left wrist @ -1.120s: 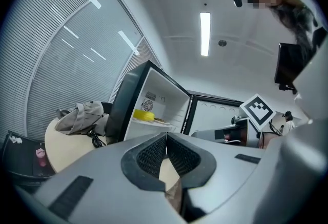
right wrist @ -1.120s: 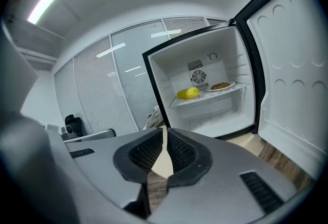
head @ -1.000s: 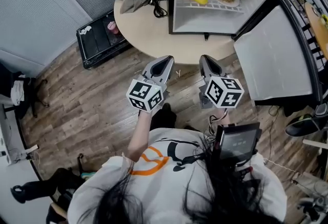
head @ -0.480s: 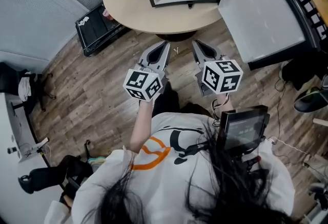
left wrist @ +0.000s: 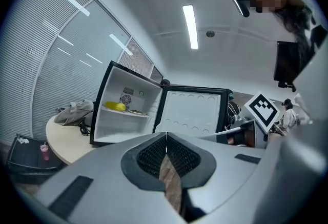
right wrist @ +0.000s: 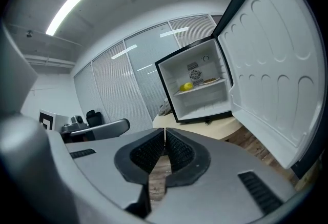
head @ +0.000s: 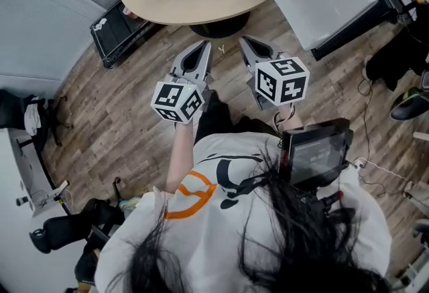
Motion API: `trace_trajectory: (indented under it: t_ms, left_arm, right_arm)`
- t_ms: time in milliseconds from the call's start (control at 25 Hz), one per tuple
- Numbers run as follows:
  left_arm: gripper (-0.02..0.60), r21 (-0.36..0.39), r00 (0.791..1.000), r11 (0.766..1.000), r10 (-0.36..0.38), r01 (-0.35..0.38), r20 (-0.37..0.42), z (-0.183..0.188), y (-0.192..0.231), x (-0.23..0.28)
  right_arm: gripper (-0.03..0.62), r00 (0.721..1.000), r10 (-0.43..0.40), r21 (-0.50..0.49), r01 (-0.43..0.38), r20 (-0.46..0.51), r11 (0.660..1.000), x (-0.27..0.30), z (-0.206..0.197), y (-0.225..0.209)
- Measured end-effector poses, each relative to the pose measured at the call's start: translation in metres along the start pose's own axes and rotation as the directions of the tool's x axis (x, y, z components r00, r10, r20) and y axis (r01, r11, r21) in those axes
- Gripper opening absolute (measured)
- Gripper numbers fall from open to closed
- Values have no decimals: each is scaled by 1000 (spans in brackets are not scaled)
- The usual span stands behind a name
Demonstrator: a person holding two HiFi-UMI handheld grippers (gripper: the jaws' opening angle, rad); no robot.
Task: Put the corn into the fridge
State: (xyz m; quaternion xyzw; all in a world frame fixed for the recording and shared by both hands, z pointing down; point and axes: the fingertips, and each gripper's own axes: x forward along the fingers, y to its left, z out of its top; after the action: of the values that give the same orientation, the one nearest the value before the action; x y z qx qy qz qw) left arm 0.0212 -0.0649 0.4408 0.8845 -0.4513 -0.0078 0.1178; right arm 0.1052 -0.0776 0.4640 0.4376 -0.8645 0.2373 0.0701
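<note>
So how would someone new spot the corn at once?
A small fridge stands open on the round table. On its upper shelf lies the corn, left of a plate: the only long yellow thing inside.

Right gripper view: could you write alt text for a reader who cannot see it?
The right gripper, shut and empty, points toward a small fridge that stands open on a round table. A yellow corn cob lies on the fridge's shelf, and the white door is swung wide at right.
</note>
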Motion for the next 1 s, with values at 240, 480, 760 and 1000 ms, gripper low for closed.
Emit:
trace_trajectory:
  t_ms: [240,480,760,1000]
  left_arm:
    - [11,8,1000,1000,-6,6,4,2,-3,2]
    - [11,13,1000,1000,-19,19,0,4,-6,3]
    - [11,20,1000,1000,-20,20,-2,5,-4,3]
    - [11,16,1000,1000,-6,6,-14,1,-1,3]
  right_arm:
    - [20,1000,-1,7,1,6,1000,-2,2,-2]
    - [18,1000,-6,0,6,1,1000,0,3,-2]
    - [18,1000,-4,5,4,2,1000,1,3,0]
    - [17,1000,-16,7,16,-4,1000,1,0,-5]
